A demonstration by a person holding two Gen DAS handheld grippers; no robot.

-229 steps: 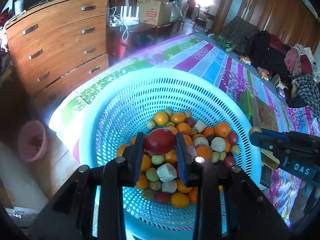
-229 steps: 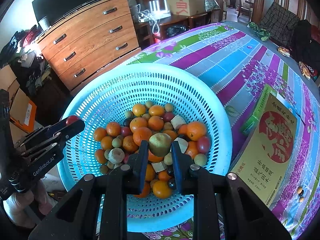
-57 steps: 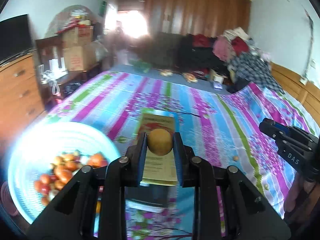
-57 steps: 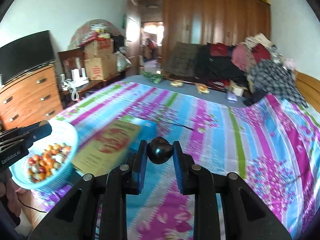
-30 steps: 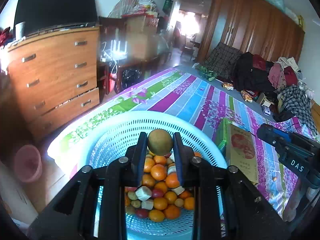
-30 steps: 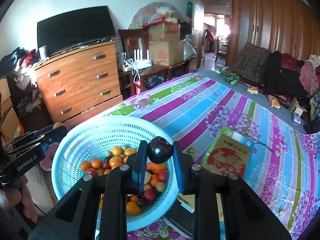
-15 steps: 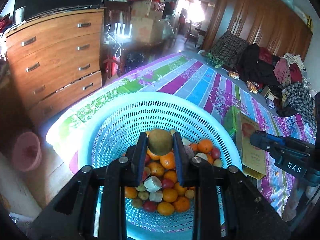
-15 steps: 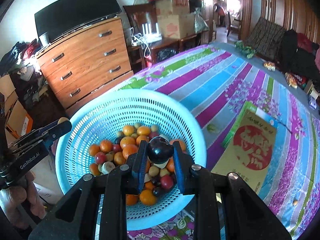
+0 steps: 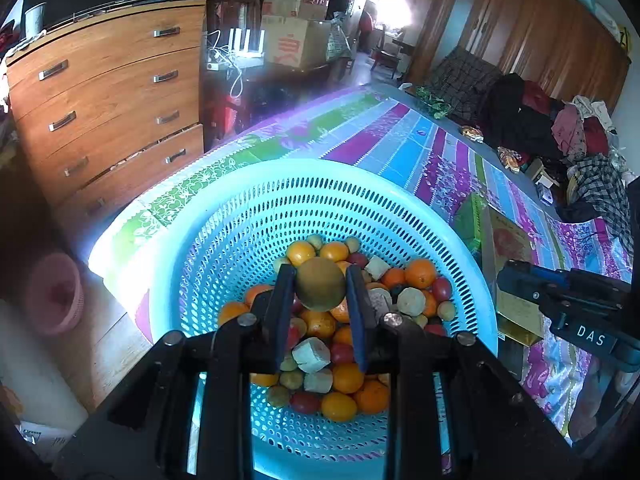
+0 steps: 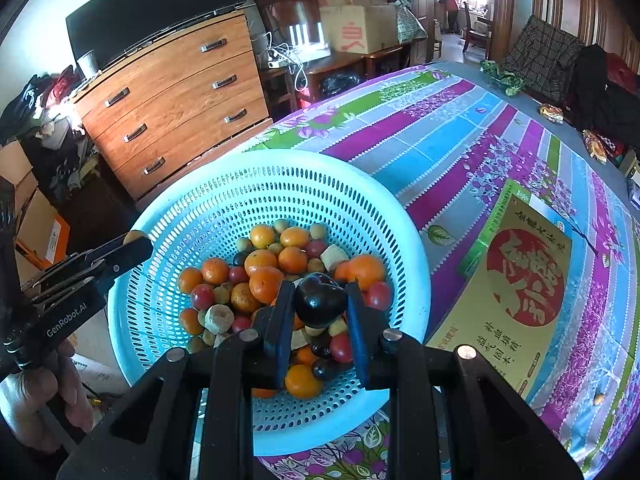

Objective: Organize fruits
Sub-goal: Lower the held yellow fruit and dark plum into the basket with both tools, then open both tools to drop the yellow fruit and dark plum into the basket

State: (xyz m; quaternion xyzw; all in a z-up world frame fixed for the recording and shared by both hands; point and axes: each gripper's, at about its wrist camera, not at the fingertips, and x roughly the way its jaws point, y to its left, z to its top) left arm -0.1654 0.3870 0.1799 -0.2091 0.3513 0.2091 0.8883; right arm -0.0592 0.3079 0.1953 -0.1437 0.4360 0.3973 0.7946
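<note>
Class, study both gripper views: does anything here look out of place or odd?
Yes. Pale cut chunks lie mixed among the whole fruits in the blue basket. Also, the dresser's bottom drawer sits slightly ajar. Nothing looks spilled.

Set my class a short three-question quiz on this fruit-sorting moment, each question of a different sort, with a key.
1. True or false: the left gripper is empty.
2. The right gripper grips: A) an orange B) a dark plum C) a white cube
3. Fill in: both grippers are above the ____ basket.

Key: 1. False, it grips a brownish-green fruit. 2. B. 3. Blue.
</note>
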